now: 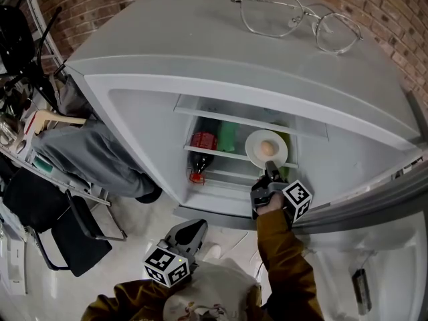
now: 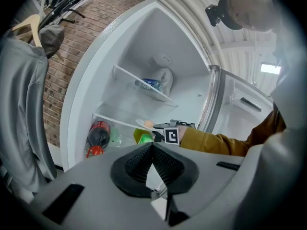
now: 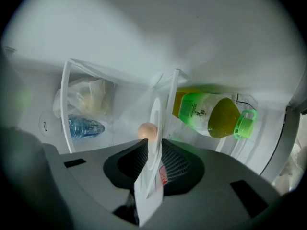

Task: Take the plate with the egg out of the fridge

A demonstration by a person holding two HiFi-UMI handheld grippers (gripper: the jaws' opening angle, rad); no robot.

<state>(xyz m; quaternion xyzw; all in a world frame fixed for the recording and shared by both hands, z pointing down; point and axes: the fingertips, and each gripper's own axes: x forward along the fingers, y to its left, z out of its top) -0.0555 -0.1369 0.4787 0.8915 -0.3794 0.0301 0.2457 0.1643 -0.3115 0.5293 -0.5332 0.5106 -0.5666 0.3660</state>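
Observation:
A white plate point(image 1: 253, 147) with one egg point(image 1: 267, 148) sits at the front right of the open fridge's point(image 1: 200, 52) middle shelf. My right gripper point(image 1: 271, 174) is shut on the plate's near rim. In the right gripper view the plate point(image 3: 156, 119) stands edge-on between the jaws of that gripper point(image 3: 154, 145), the egg point(image 3: 147, 131) on its left face. My left gripper point(image 1: 190, 231) hangs low in front of the fridge, shut and holding nothing. The left gripper view shows this gripper point(image 2: 152, 150), and beyond it the plate point(image 2: 142, 123) and egg point(image 2: 149, 124).
A cola bottle point(image 1: 202, 149) and a green bottle point(image 1: 228, 138) lie on the same shelf; the green bottle point(image 3: 216, 114) is close beside the plate. A water bottle point(image 3: 84, 127) and a plastic bag point(image 3: 88, 96) sit on the shelf above. Glasses point(image 1: 297, 19) rest on the fridge. The open door point(image 1: 374, 259) is at right.

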